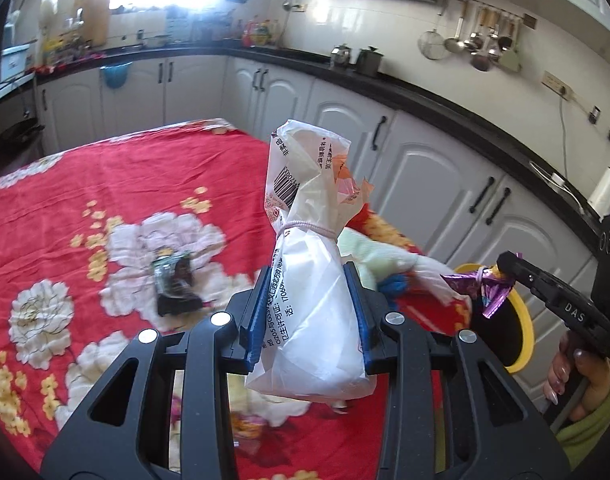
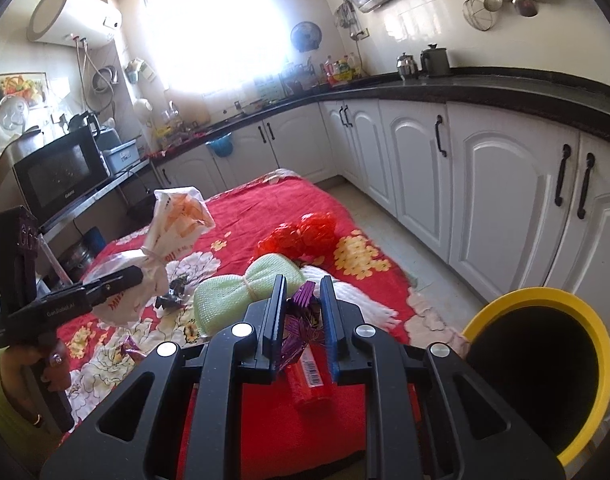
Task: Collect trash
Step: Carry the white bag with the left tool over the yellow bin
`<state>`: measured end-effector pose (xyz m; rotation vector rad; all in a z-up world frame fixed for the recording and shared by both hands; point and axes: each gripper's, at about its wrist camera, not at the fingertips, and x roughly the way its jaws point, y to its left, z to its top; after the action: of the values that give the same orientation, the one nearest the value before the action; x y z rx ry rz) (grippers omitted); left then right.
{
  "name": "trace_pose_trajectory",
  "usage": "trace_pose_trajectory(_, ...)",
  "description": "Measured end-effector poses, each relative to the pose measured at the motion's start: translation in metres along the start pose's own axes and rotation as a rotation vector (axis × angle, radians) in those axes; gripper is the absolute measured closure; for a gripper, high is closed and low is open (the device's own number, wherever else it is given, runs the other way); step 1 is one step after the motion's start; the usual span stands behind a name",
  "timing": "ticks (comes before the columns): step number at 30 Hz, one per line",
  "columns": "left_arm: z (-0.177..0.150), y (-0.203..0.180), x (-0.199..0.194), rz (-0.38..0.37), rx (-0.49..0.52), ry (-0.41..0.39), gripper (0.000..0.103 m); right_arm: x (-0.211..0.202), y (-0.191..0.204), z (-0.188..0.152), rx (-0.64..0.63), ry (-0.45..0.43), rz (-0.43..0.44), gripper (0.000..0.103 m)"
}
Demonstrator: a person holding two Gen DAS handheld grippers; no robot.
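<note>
Trash is held in both grippers above the red floral tablecloth [image 1: 65, 208]. Left gripper [image 1: 309, 312] pinches a tied white plastic bag [image 1: 313, 280]; right gripper [image 2: 303, 328] pinches a purple foil wrapper [image 2: 301, 320], just left of the yellow-rimmed bin [image 2: 537, 364]. Risk: the crumpled foil is thin and could slip from the jaws short of the bin. Only the right wrist view shows the bin's mouth and a red tube [image 2: 309, 380] on the cloth.
</note>
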<state>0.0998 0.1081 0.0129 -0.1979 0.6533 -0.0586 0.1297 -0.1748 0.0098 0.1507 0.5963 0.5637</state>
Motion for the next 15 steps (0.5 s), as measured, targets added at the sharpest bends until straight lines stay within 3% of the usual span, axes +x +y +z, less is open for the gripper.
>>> trace_pose_trajectory(15, 0.002, -0.067, 0.015, -0.11, 0.076, 0.005, 0.075, -0.046, -0.046, 0.004, 0.055, -0.072, -0.09, 0.086)
